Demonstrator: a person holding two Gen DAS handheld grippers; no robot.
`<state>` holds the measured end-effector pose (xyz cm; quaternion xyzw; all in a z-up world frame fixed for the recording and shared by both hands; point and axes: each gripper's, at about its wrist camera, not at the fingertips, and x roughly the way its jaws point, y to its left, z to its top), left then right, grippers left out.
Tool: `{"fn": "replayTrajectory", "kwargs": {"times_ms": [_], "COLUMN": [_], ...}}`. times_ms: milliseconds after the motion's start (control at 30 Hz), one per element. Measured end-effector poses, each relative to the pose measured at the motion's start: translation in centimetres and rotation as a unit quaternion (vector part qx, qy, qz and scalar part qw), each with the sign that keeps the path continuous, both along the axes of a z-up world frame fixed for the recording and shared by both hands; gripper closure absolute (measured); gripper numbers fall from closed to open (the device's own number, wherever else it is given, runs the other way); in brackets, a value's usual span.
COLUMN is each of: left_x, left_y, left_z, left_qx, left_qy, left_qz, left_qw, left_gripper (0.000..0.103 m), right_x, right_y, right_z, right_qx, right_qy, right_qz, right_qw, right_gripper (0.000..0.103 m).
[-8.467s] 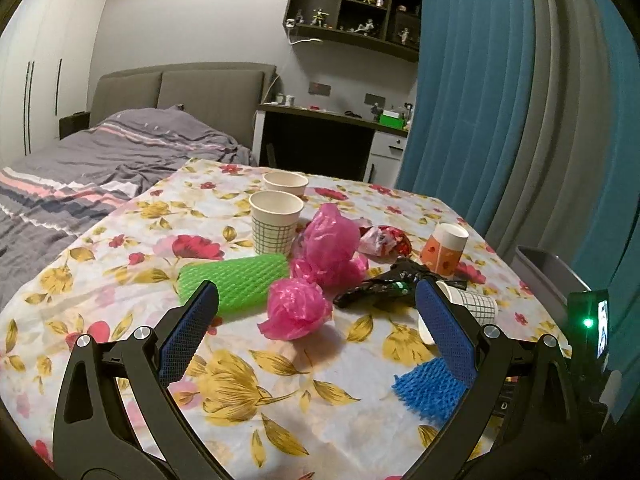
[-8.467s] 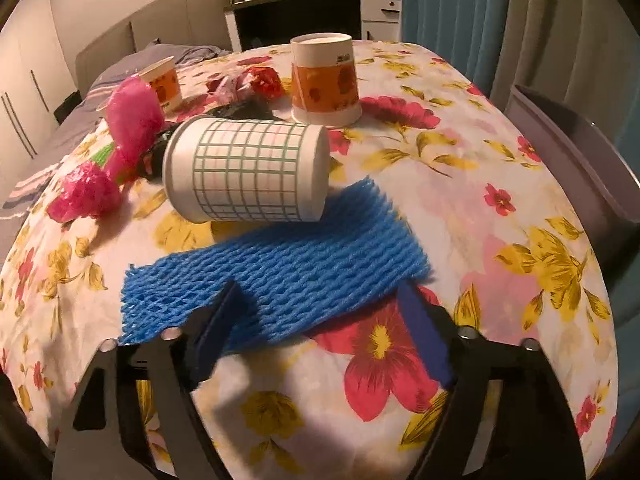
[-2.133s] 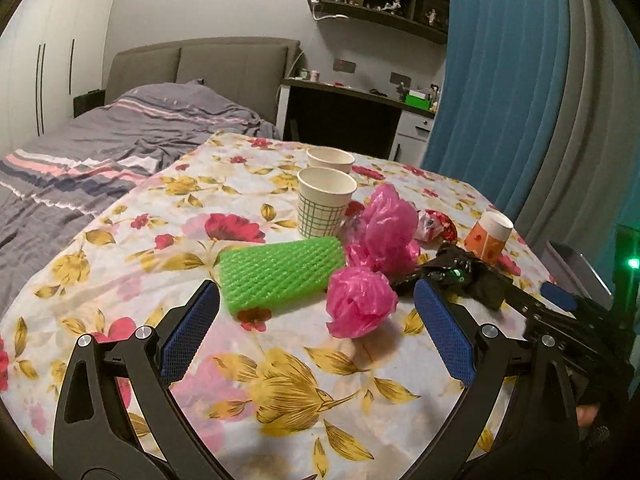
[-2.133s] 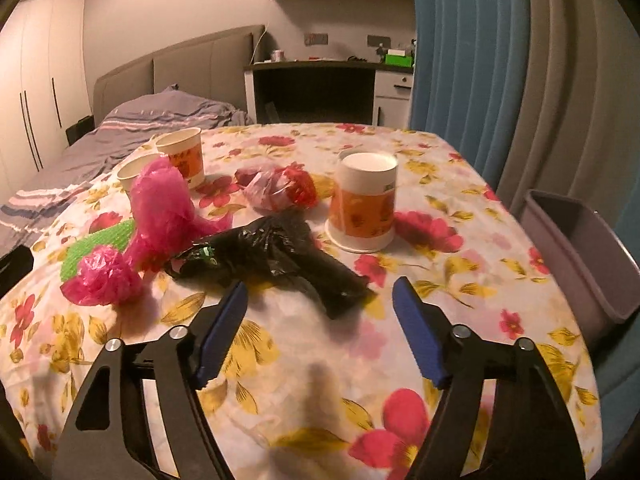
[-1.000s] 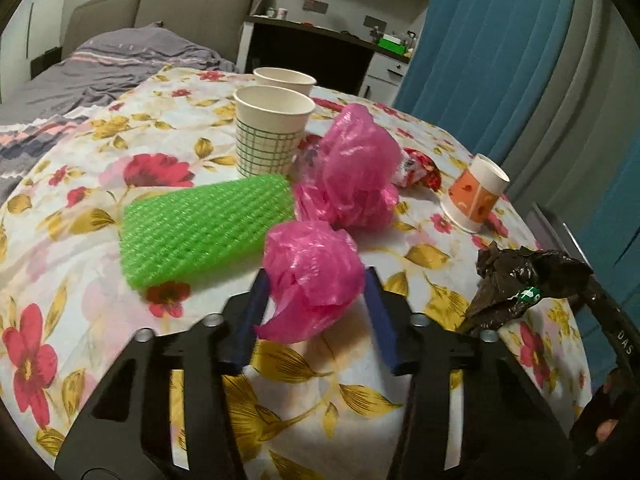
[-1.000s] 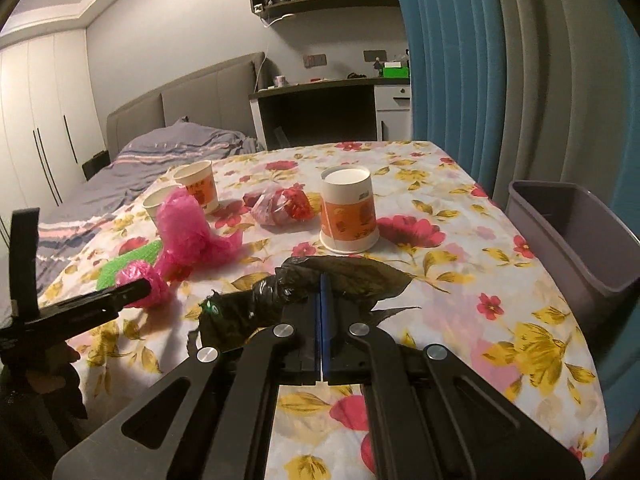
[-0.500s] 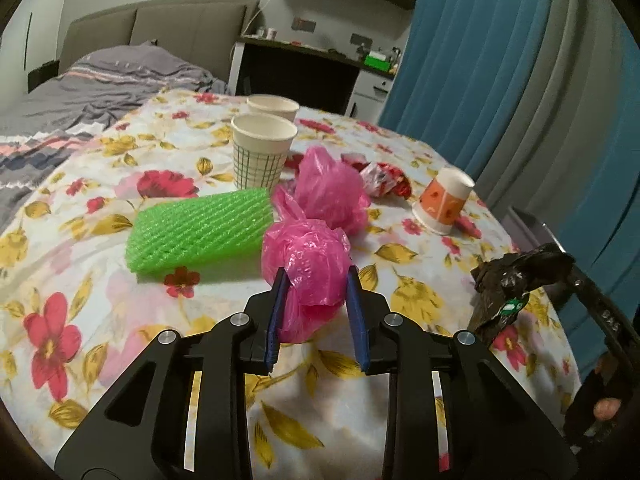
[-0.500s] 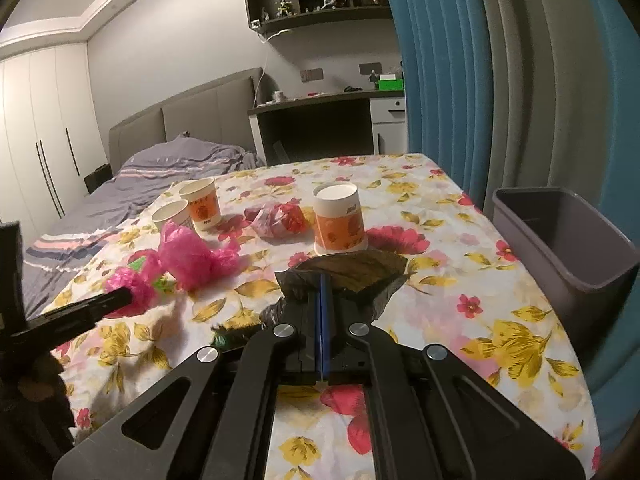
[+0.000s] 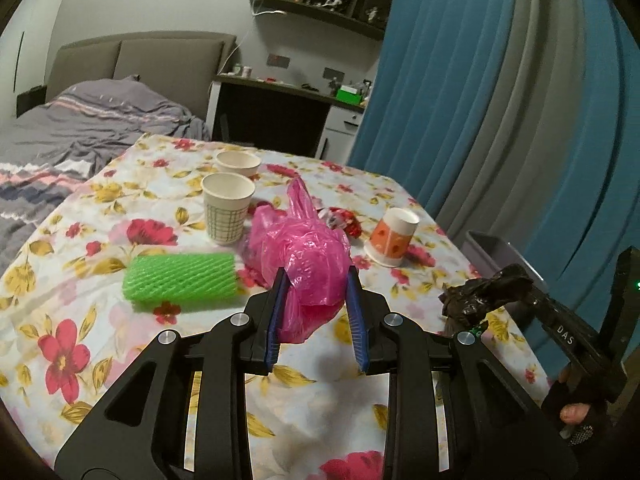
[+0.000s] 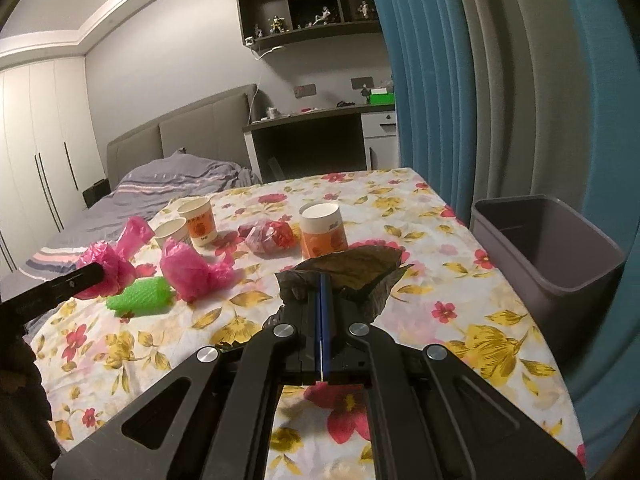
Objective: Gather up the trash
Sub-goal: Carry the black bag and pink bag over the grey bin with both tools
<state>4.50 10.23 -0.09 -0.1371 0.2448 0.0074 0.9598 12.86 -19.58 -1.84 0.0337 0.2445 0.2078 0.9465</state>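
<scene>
My left gripper [image 9: 316, 280] is shut on a crumpled pink plastic bag [image 9: 316, 276] and holds it above the floral table; it also shows in the right wrist view [image 10: 106, 270]. My right gripper [image 10: 322, 280] is shut on a black plastic bag [image 10: 352, 270], lifted above the table; that bag also shows at the right of the left wrist view [image 9: 484, 294]. A grey bin [image 10: 548, 248] stands beside the table's right edge. A second pink bag [image 10: 188, 270], a green foam net [image 9: 180, 280], paper cups and a red wrapper [image 10: 270, 238] lie on the table.
A checked cup [image 9: 227, 208], another white cup [image 9: 237, 164] and an inverted orange cup [image 9: 392, 236] stand on the floral tablecloth [image 9: 80, 320]. Blue curtains [image 10: 500, 80] hang behind the bin. A bed [image 9: 60, 128] lies beyond the table's far left.
My left gripper closed on the small pink bag and lifted it. My right gripper closed on the black bag and raised it off the table, toward the bin side.
</scene>
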Motion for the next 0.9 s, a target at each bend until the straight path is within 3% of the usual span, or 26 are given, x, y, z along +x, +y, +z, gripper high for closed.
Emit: {"fn": "replayTrajectory", "kwargs": {"times_ms": [567,900], "left_x": [1.4,4.7], "left_y": [-5.1,-11.4], "left_z": [1.6,2.0], "left_qx": [0.021,0.022], "left_qy": [-0.021,-0.02], "left_qz": [-0.057,-0.137], "left_qw": [0.9979,0.9901], "left_gripper": [0.075,0.075], "right_x": [-0.1,0.9], "right_y": [-3.4,-5.7], "right_z": [1.4,3.3], "right_qx": [0.012,-0.006], "right_qy": [-0.014,-0.034], "right_qz": [-0.021,-0.048], "right_qw": [1.0,0.998], "right_gripper": [0.102,0.102]}}
